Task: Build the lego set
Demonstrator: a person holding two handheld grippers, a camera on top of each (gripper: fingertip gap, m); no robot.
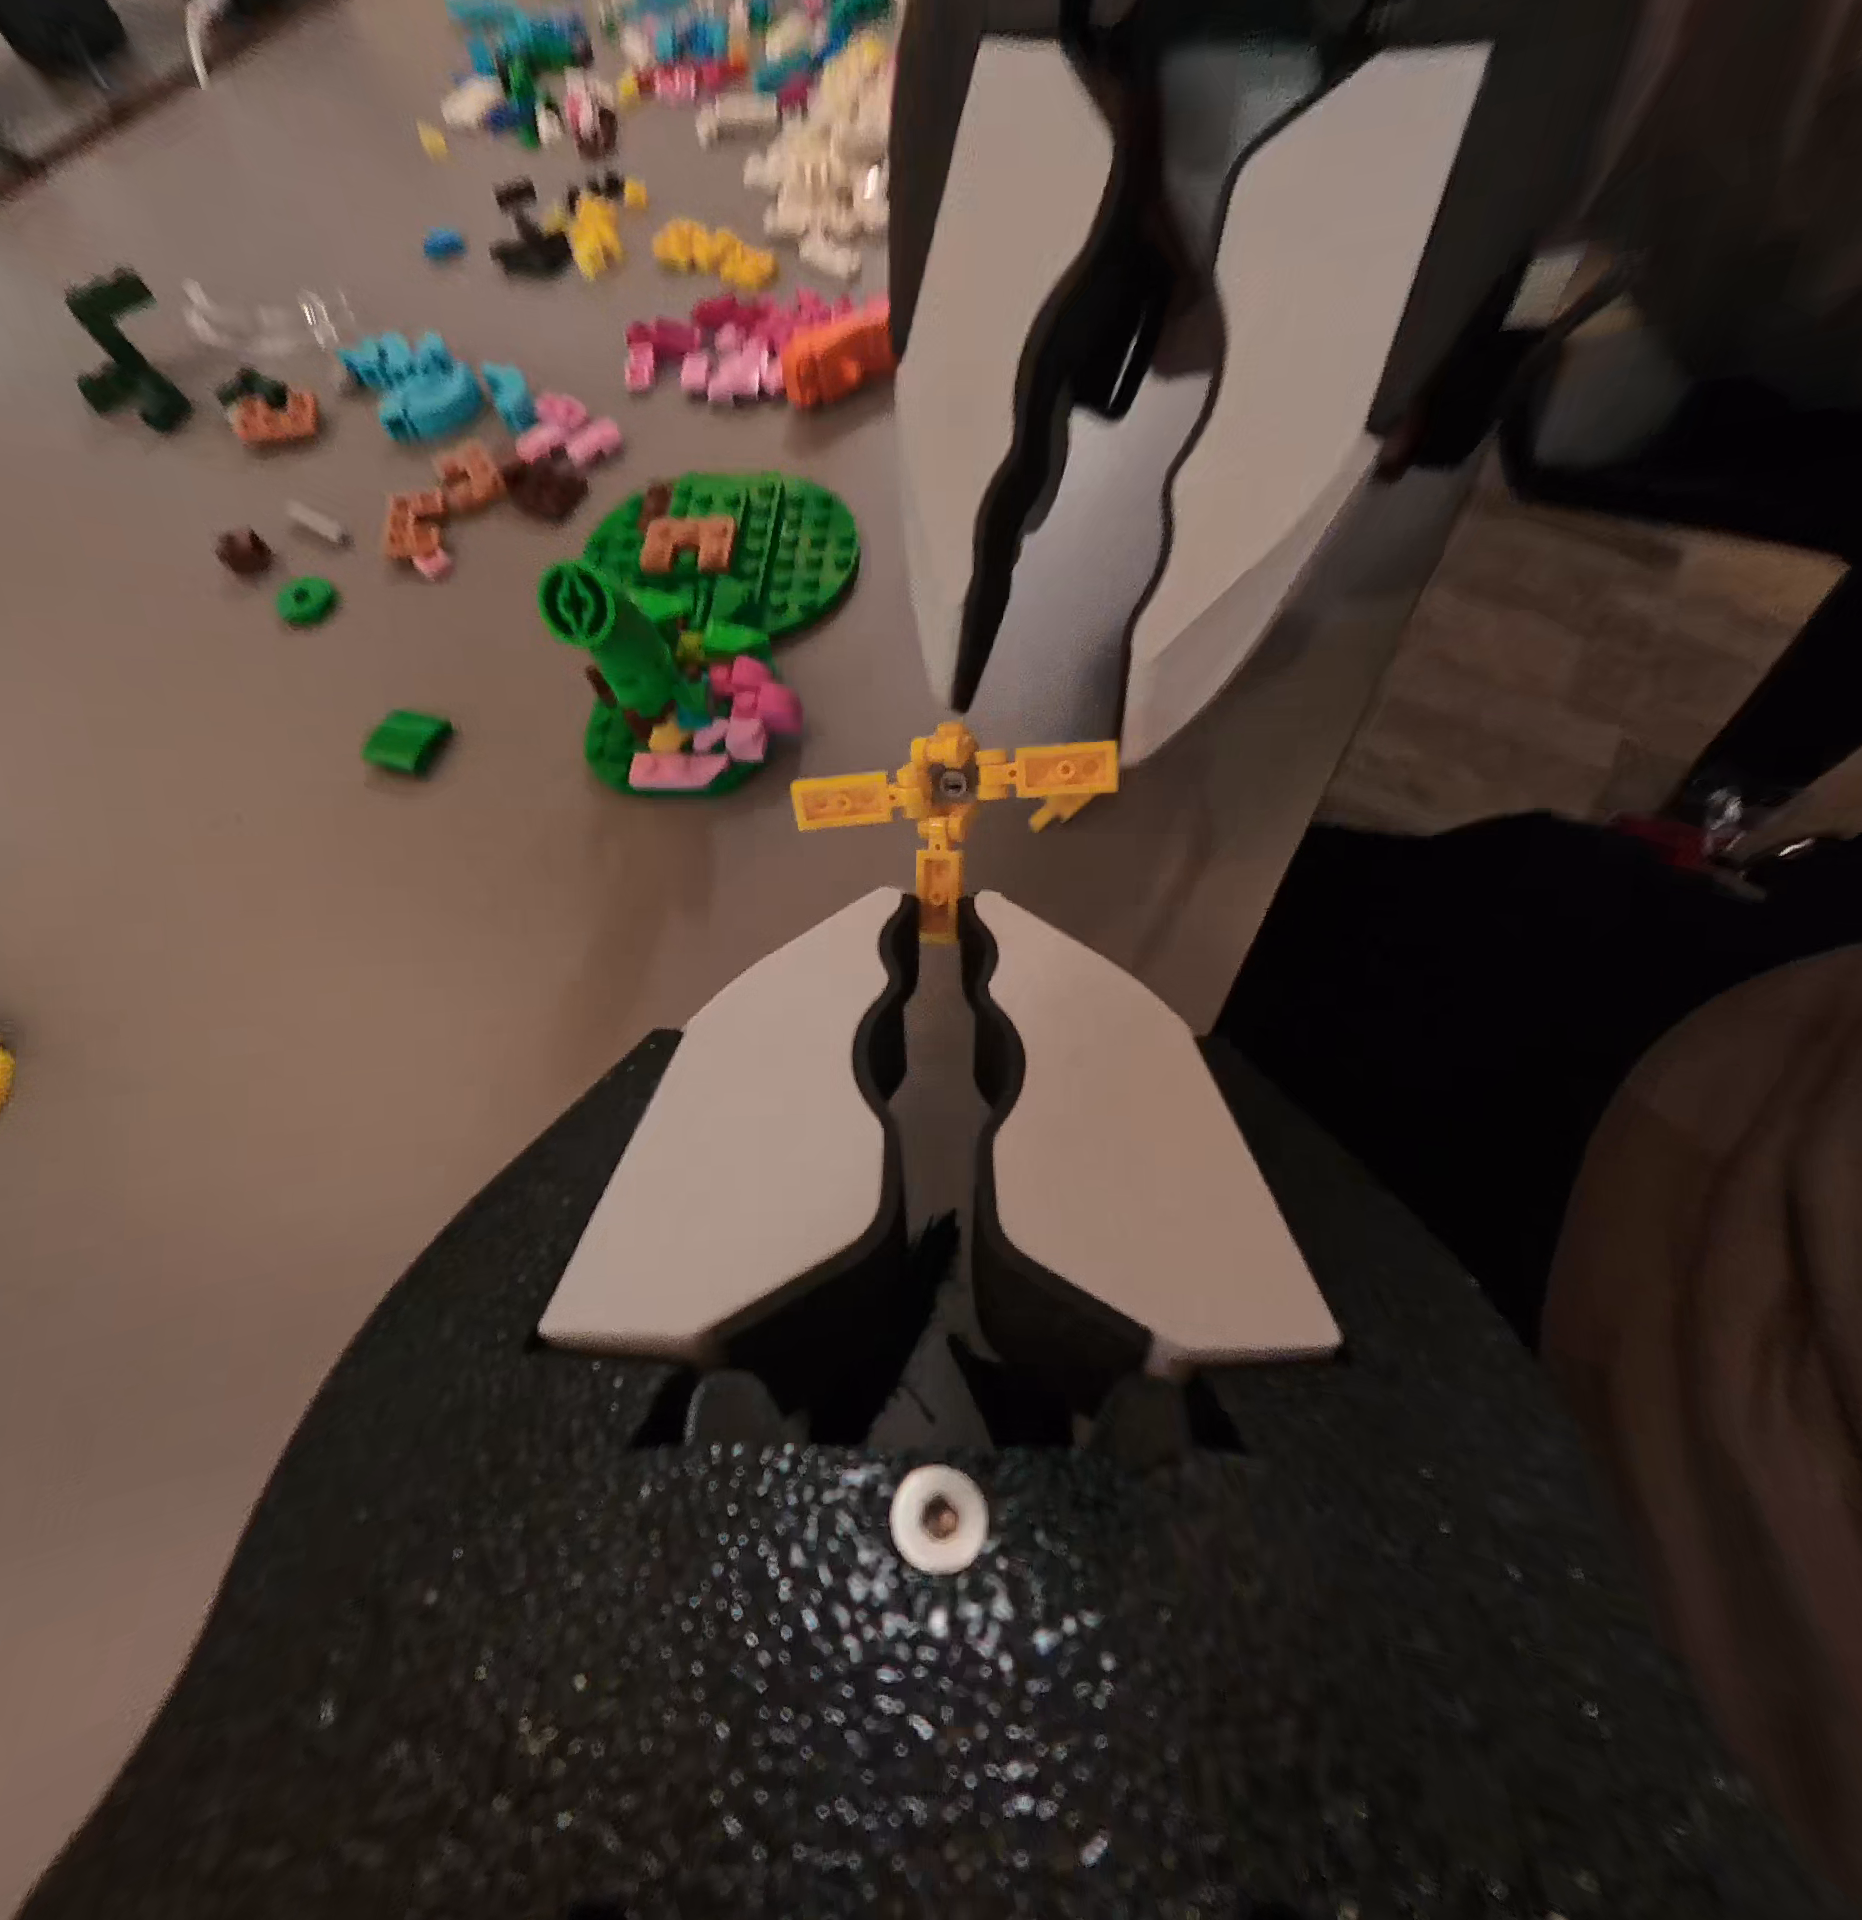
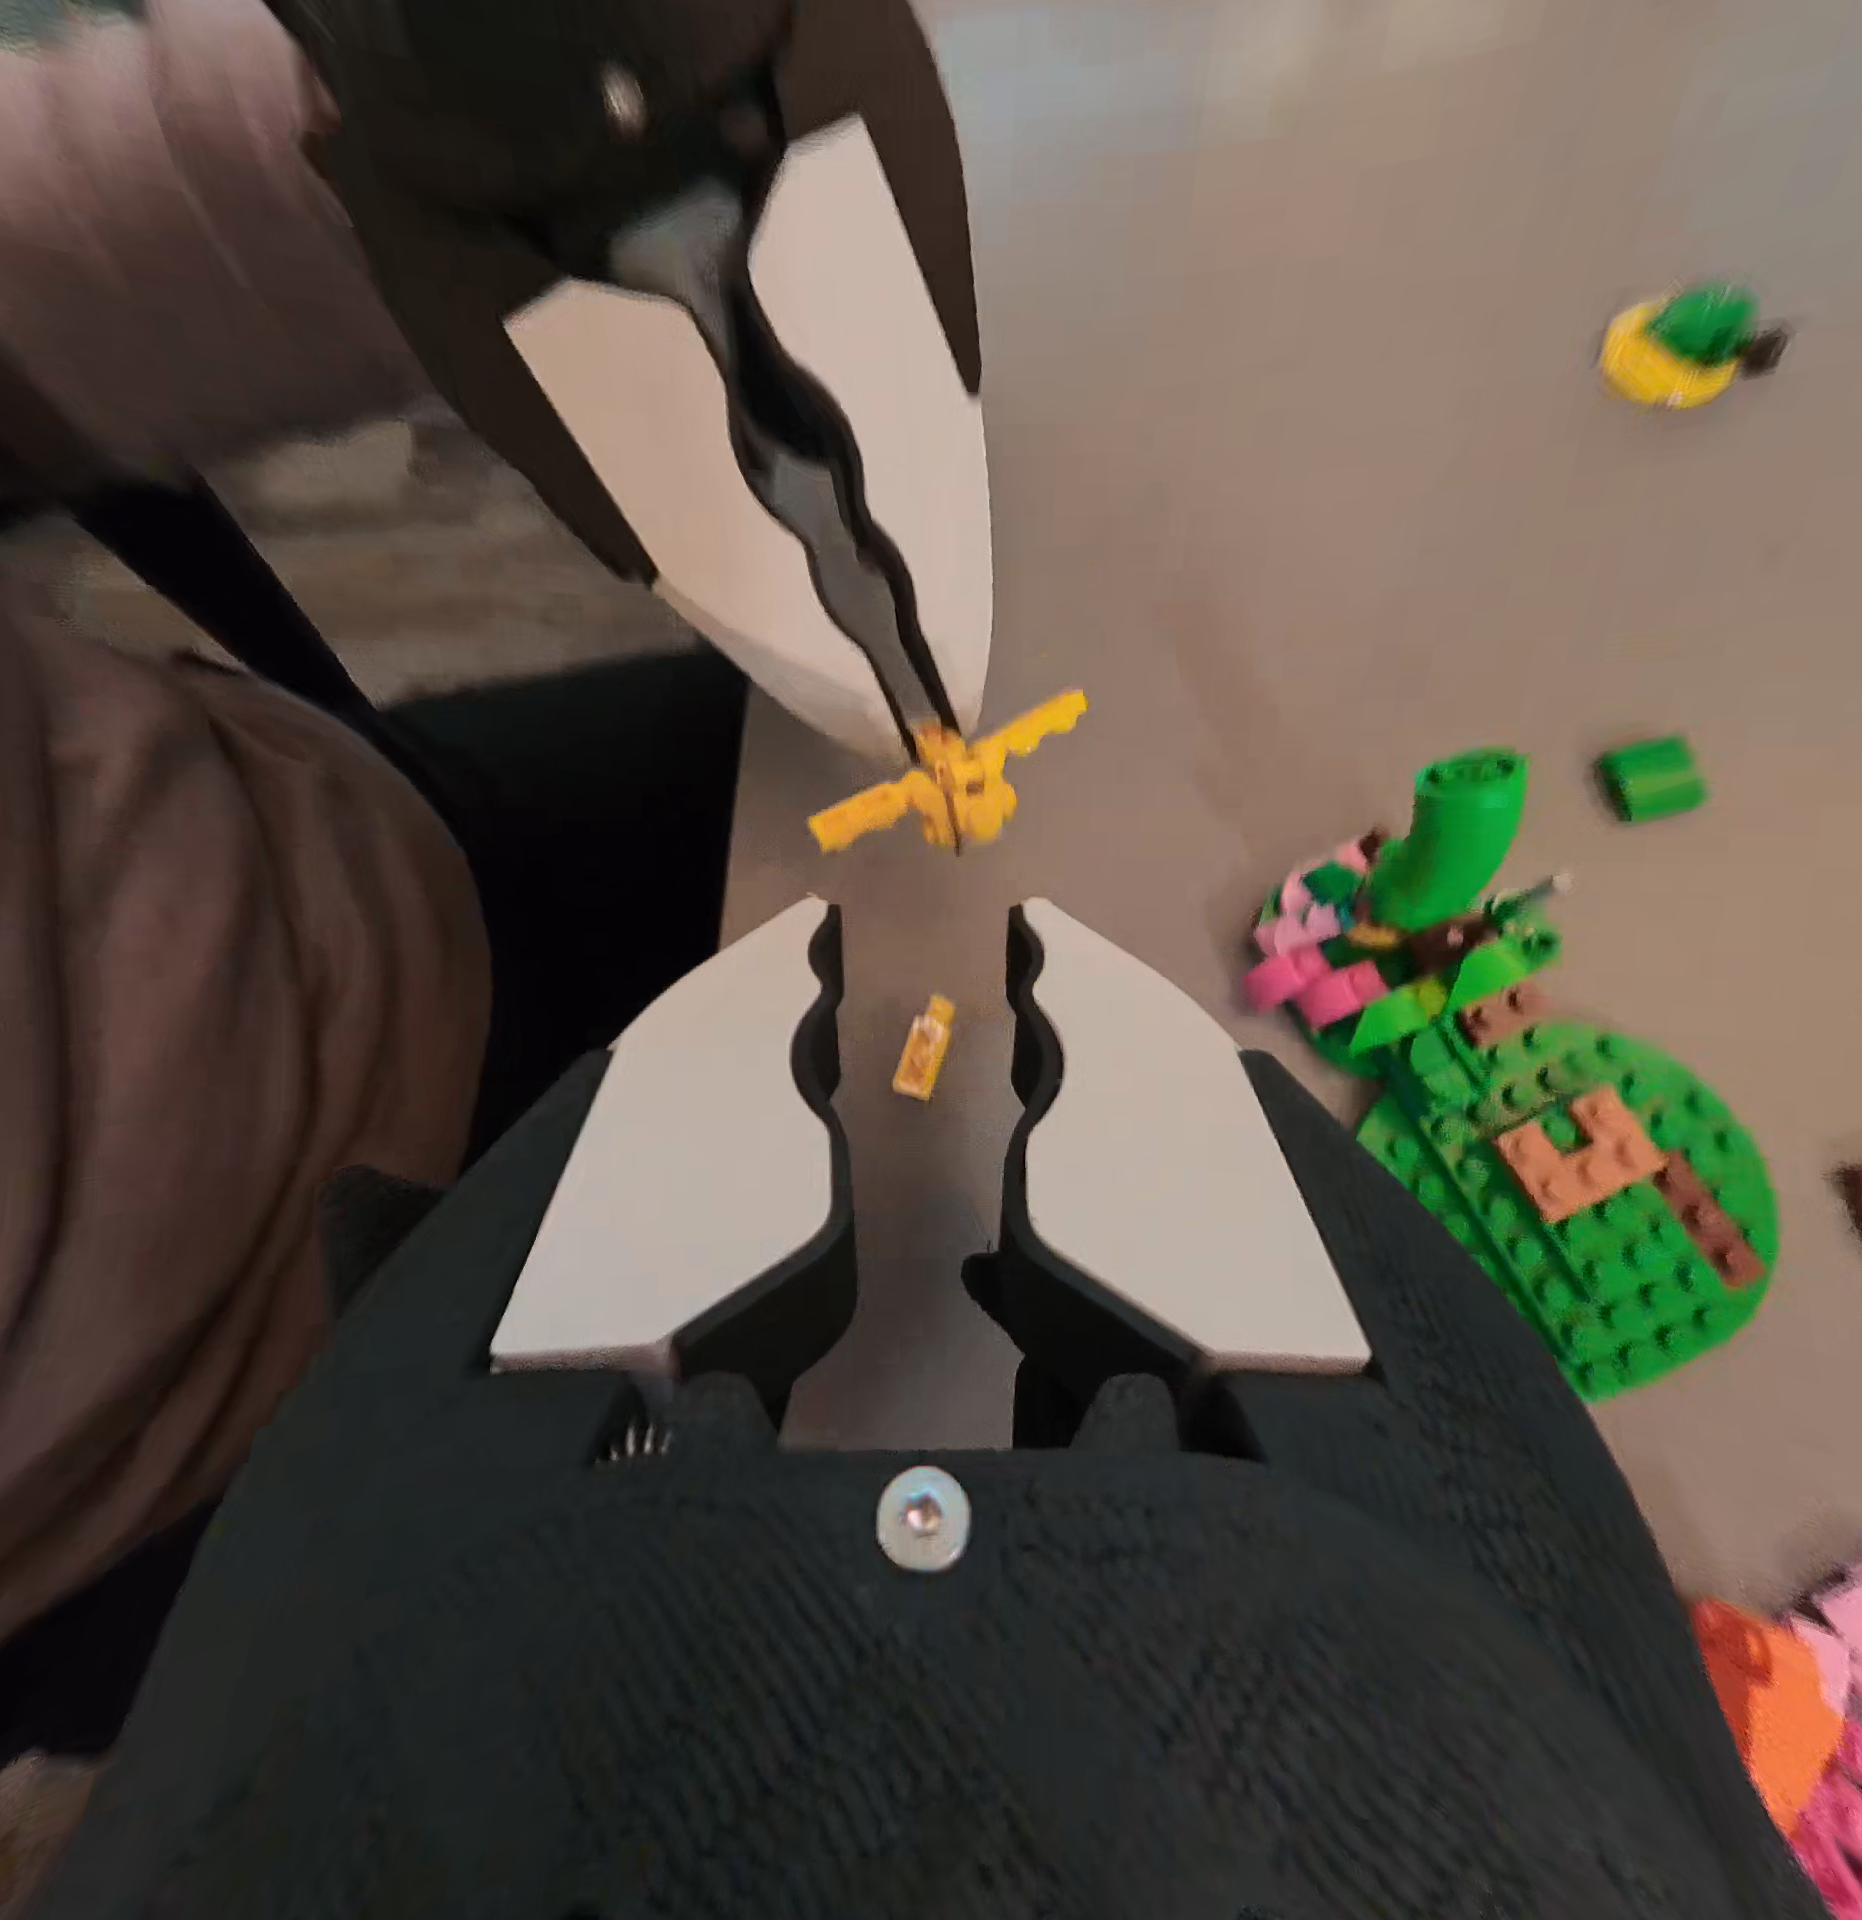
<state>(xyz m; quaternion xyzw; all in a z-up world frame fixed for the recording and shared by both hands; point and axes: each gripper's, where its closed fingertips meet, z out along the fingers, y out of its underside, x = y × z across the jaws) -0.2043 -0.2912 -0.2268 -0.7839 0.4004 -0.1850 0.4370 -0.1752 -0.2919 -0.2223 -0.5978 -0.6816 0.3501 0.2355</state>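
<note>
- grey tabletop (image 1: pixel 231 987) fills both views, with loose lego pieces (image 1: pixel 719 353) heaped in colour groups across the upper left of the left wrist view.
- left gripper (image 1: pixel 939 914) sits at the centre of its own view, fingers clenched on the lower arm of a yellow lego assembly (image 1: pixel 953 795), which is held off the table.
- the assembly is a small cross shape, with 2 flat plates sticking out left and right of a hub.
- right gripper (image 2: pixel 922 914) has its fingers released, a clear gap between them and nothing held; in the left wrist view it comes down from the upper right, tips just above the assembly.
- small yellow plate (image 2: pixel 924 1044) lies on the table, seen through that gap.
- green baseplate build (image 2: pixel 1571 1195) with a green tube and pink pieces sits at the right of the right wrist view.
- small green brick (image 2: pixel 1649 777) lies just above it, and a yellow and green piece (image 2: pixel 1680 343) sits at the upper right.
</note>
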